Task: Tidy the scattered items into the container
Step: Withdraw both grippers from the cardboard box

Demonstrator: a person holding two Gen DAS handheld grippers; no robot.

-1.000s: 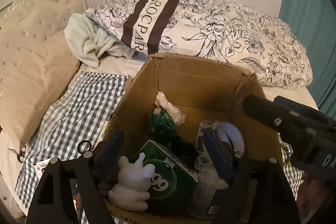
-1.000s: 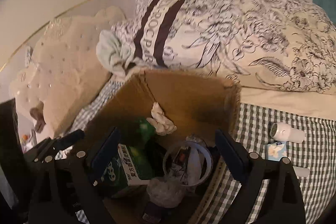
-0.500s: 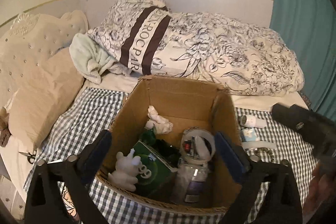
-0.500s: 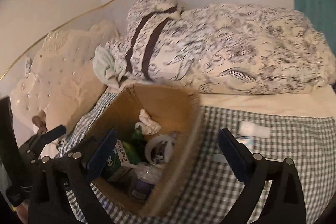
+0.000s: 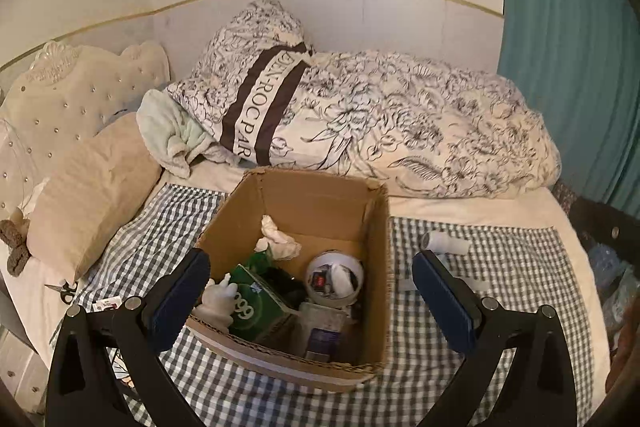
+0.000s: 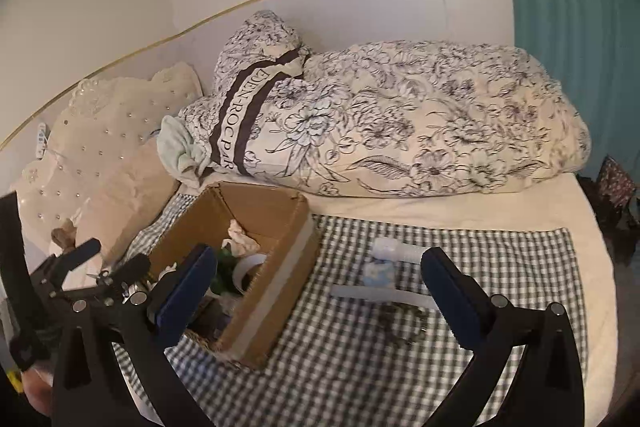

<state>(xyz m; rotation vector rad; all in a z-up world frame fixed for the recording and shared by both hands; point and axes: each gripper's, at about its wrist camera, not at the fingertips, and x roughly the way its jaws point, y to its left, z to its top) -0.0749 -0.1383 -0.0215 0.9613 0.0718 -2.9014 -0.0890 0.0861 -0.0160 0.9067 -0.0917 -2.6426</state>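
Observation:
A cardboard box [image 5: 378, 247] stands on a checked cloth [image 5: 500, 307] on the bed. It holds a green carton [image 5: 256, 311], a white figurine [image 5: 218, 301], a tape roll [image 5: 334, 279], crumpled tissue [image 5: 278, 237] and a bottle [image 5: 324, 327]. My left gripper [image 5: 310, 267] hovers open above the box's near side, holding nothing. My right gripper [image 6: 320, 261] hangs to the right of the box [image 6: 276, 291], its jaws opening with nothing between them. On the cloth beyond it lie a white tube [image 6: 394, 251], a small blue packet [image 6: 378, 273], a white strip [image 6: 376, 293] and a dark chain [image 6: 404, 315].
Scissors [image 5: 64, 291] and a small card [image 5: 106, 305] lie left of the box. A beige pillow [image 5: 92, 187] sits at the left and a floral duvet [image 5: 400, 131] along the wall. A teal curtain [image 5: 568, 47] hangs at the right, past the bed's edge.
Both grippers have drawn back and up out of the box, and their jaws have widened. The right view has swung right, bringing the loose items on the cloth into sight.

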